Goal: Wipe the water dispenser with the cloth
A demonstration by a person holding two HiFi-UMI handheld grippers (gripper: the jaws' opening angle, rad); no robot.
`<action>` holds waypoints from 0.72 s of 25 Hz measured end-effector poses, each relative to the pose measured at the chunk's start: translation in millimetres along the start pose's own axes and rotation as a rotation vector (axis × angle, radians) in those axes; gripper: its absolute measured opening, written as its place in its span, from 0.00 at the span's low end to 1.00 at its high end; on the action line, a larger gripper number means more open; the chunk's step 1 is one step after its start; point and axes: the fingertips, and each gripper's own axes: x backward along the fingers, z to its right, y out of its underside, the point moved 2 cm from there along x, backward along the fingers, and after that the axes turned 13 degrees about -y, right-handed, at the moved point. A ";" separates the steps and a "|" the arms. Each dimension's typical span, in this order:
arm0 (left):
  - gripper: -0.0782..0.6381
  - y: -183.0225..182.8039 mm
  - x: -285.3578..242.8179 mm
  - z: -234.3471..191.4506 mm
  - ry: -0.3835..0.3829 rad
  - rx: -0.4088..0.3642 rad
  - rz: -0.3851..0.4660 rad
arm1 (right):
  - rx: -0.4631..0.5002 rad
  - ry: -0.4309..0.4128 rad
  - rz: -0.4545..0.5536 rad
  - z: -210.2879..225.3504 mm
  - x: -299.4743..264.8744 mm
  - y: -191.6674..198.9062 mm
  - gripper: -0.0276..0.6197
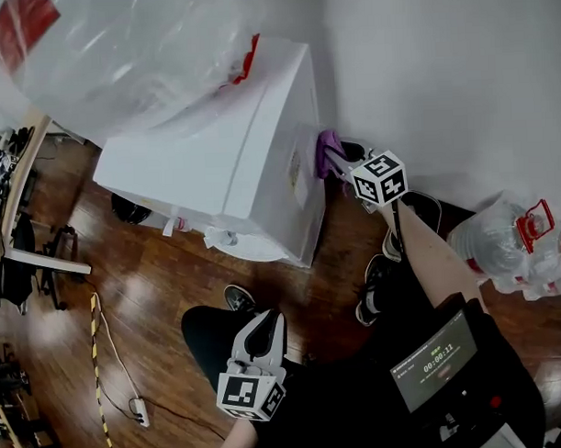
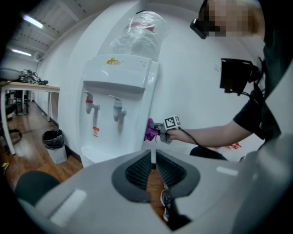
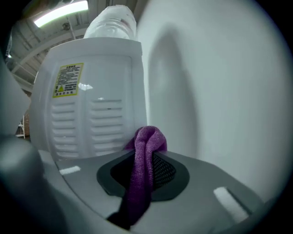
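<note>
**Right gripper (image 1: 336,161) on cloth (image 1: 325,147) at water dispenser (image 1: 251,164) side**

Right gripper's jaws pinch the purple cloth. It bunches past the tips and trails down between the jaws. Cloth sits against the dispenser's side panel, close to the white wall (image 1: 441,75). Right gripper view has the vented panel and its yellow label (image 3: 68,80) dead ahead. Left gripper (image 1: 266,331) is low, well apart from the dispenser, jaws closed to a thin slit, nothing between. Water bottle (image 1: 119,59) on top, wrapped in plastic.
</note>
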 end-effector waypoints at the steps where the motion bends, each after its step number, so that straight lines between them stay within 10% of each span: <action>1: 0.18 1.0 0.0 -1.5 0.004 0.000 0.011 | -0.017 0.004 -0.001 2.5 -1.9 2.4 0.14; 18: 0.18 -21.7 -8.2 0.5 -0.026 0.030 0.124 | 0.192 -0.599 -0.076 -237.8 34.0 37.8 0.14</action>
